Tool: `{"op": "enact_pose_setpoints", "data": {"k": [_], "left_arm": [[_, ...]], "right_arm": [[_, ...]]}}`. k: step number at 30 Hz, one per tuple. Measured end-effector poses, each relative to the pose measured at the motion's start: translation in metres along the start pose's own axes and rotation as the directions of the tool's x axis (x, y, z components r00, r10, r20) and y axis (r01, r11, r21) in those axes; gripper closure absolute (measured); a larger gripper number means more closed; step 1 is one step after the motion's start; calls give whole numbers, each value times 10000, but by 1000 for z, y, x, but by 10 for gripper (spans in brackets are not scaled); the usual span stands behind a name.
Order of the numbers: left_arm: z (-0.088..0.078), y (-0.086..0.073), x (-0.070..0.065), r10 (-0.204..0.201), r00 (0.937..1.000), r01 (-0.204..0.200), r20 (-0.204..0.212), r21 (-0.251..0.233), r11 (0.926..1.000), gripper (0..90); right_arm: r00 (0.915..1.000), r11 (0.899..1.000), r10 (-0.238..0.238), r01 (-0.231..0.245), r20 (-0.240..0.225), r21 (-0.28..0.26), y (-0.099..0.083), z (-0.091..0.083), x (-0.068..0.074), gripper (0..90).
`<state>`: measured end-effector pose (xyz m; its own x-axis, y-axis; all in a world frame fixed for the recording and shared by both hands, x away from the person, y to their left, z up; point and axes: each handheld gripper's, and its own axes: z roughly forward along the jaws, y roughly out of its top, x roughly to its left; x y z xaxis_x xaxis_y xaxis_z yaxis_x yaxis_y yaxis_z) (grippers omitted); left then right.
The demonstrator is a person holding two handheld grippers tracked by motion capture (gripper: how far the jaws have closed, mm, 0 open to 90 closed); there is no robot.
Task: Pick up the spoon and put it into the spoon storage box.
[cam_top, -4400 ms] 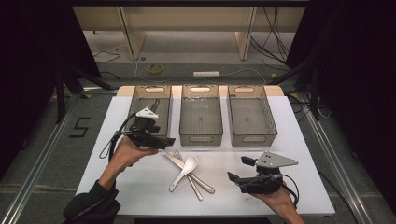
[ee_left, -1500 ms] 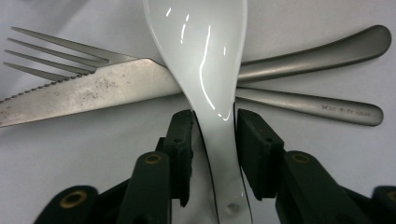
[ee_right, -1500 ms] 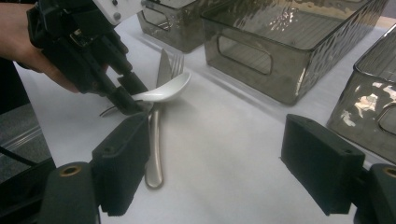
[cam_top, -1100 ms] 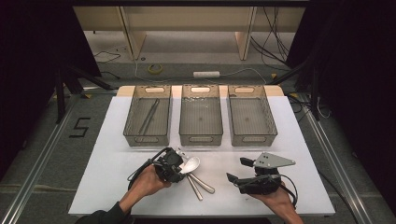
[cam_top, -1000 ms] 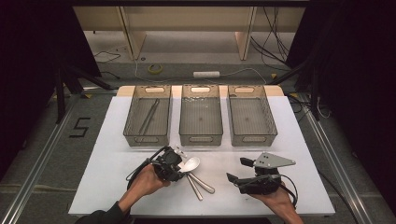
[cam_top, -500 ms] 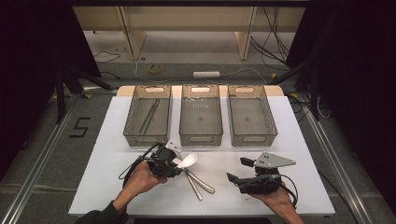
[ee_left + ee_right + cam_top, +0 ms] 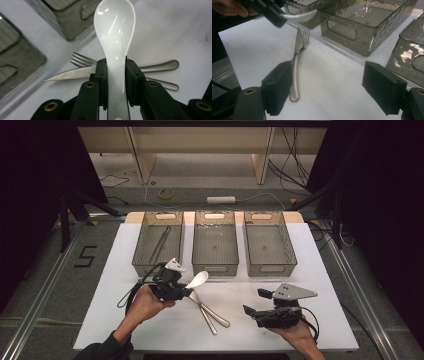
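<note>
Above the white table [image 7: 125,320], just in front of the trays, my left gripper [image 7: 186,291] has its jaws pinched on the handle of one white spoon [image 7: 198,280], bowl pointing forward and clear of the surface, likely so it can travel to a tray. Below lie one knife [image 7: 72,73] and one fork [image 7: 82,60], crossed and touching. Three grey trays [image 7: 215,242] stand side by side; the left one holds chopsticks [image 7: 159,244]. My right gripper [image 7: 252,302] rests wide open, holding nothing, probably waiting its turn.
</note>
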<state>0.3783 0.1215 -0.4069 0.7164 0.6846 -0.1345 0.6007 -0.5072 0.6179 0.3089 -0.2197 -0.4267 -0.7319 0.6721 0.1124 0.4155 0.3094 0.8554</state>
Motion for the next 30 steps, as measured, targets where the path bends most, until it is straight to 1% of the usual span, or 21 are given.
{"op": "enact_pose_setpoints", "data": {"k": [1,4,5,7,11,14,15,17,22,23,28,30], "left_arm": [[-2,2,3,-2,10000,2,-48,-59,10000,743],[-9,7,12,-244,9995,237,-181,-358,9991,743],[-11,9,16,-253,9994,242,-250,-416,9988,744],[-16,12,22,-440,9985,420,-321,-591,9974,743],[-26,17,37,-803,9952,748,-556,-949,9927,744],[-31,18,47,-1086,9924,1015,-582,-1145,9882,743],[-32,18,50,-1112,9919,1037,-607,-1163,9878,744],[-33,19,53,-1224,9903,1138,-652,-1221,9860,744],[-29,27,56,-1211,9902,1119,-690,-1251,9858,744],[-28,29,56,-1265,9895,1168,-694,-1295,9847,744],[-24,36,58,-1243,9899,1147,-689,-1289,9850,744],[-23,37,59,-1315,9889,1216,-694,-1320,9838,744]], "right_arm": [[10000,10000,-2,2,9,-3,0,0,0,252],[10000,10000,0,0,11,-5,0,0,0,251],[10000,10000,2,-2,16,-2,0,0,0,252],[10000,10000,8,-8,18,-10,0,0,0,251],[10000,10000,14,-14,16,-14,0,0,-1,252],[10000,10000,3,-3,39,3,0,0,0,252],[10000,10000,0,0,41,10,0,1,0,251],[10000,10000,11,-11,13,-12,0,1,0,251],[10000,10000,-4,4,36,47,0,1,-1,251],[10000,10000,4,-4,28,42,0,1,-1,252],[10000,10000,1,-2,39,33,0,1,-1,251],[10000,10000,-13,13,31,10,-1,1,-1,251]]}}
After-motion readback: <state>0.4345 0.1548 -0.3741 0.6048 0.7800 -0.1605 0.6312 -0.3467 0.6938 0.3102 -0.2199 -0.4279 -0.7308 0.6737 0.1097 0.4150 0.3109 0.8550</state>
